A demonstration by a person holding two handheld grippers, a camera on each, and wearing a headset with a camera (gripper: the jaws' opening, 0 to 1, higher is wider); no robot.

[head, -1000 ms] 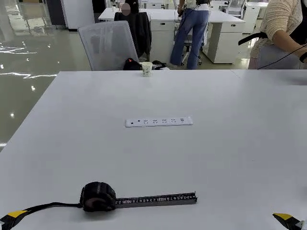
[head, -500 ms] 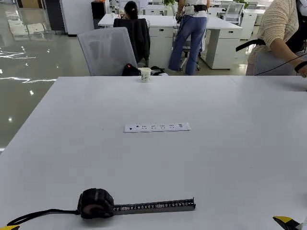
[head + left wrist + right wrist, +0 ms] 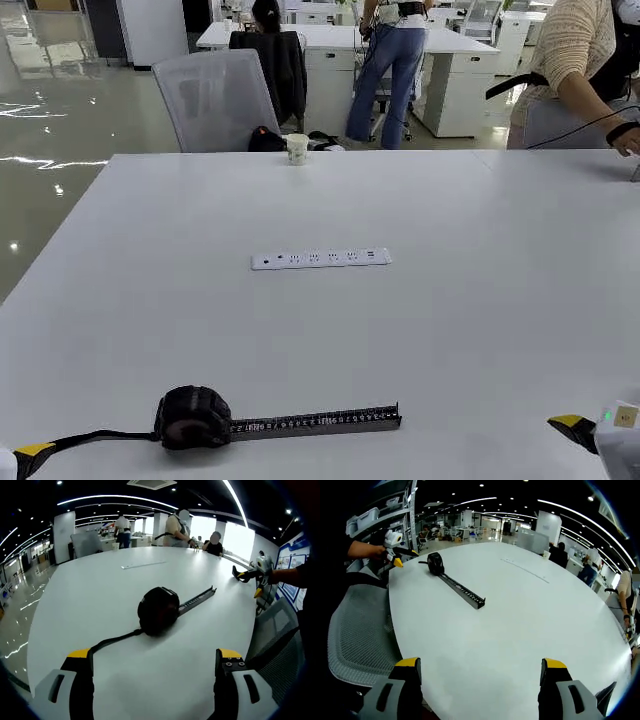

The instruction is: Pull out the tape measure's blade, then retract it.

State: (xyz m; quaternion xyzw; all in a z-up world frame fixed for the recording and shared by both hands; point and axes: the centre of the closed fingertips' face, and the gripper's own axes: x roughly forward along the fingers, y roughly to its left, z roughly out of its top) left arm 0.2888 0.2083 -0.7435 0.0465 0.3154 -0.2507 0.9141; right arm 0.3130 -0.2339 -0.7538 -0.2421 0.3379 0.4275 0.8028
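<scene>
Now, one tape measure, round and black, lies flat in the lower left of the head view on the white table. Its one blade stands out of it to the right along the table top, and one black strap trails off to the left. In the left gripper view the left gripper has its two jaws wide apart, and the strap runs down to just beside the jaw at lower left; whether they touch I cannot tell. In the right gripper view the right gripper also has its two jaws spread wide, with the tape measure well apart in the upper left. One white power strip lies at centre frame in the head view. One paper cup stands at the table's far edge, and one grey chair is behind it. Three people are along the top: one seated, one standing, one at the upper right.
</scene>
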